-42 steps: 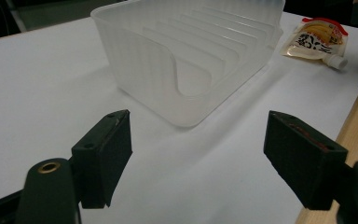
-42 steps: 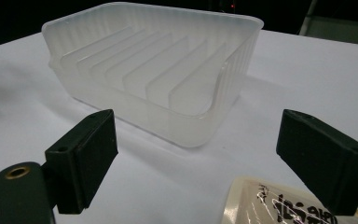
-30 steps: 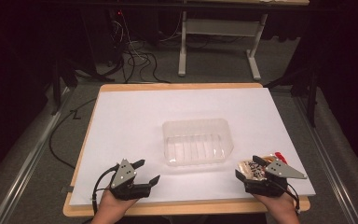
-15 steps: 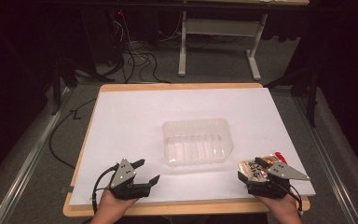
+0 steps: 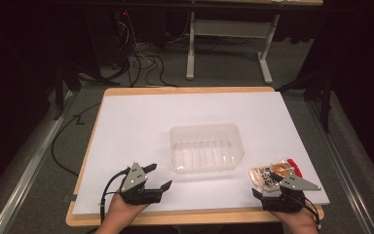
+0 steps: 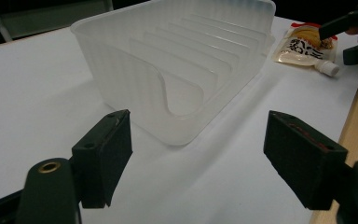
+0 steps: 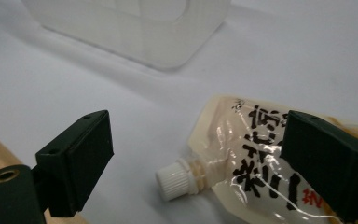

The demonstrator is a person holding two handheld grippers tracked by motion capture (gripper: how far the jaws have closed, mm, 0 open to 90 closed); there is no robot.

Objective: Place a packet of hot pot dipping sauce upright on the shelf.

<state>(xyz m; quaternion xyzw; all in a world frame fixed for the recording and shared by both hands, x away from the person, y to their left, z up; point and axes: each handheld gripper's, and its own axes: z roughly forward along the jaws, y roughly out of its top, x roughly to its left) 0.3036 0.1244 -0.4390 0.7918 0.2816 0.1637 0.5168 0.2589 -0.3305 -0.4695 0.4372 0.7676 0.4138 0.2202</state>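
- The spouted pouch [image 7: 265,163] is a flat, soft pack of glossy clear-and-cream film with bold black characters printed across its face and a small white ribbed screw cap [image 7: 175,179] at one corner.
- In the high view the pouch [image 5: 272,171] shows a red band along its far edge and a picture of yellowish-brown food; it lies flat on the white table cover [image 5: 141,126] near the front right corner, just right of the clear plastic tray [image 5: 205,147] and apart from it.
- The right gripper [image 7: 191,168] hovers low over the pouch's near end, its jaws spread wide, with the cap between them and neither pad touching it.
- The left gripper [image 6: 198,154] sits at the front left of the table, its jaws likewise wide apart and holding nothing, aimed at the tray's near corner.
- The tray [image 6: 182,60] is a translucent rectangular tub with rounded corners, upright ribs standing in a row inside it and a scooped cut-out in its near end wall.
- From the left gripper view the pouch [image 6: 305,44] lies beyond the tray, its cap pointing toward the table's wooden edge [image 6: 354,107].
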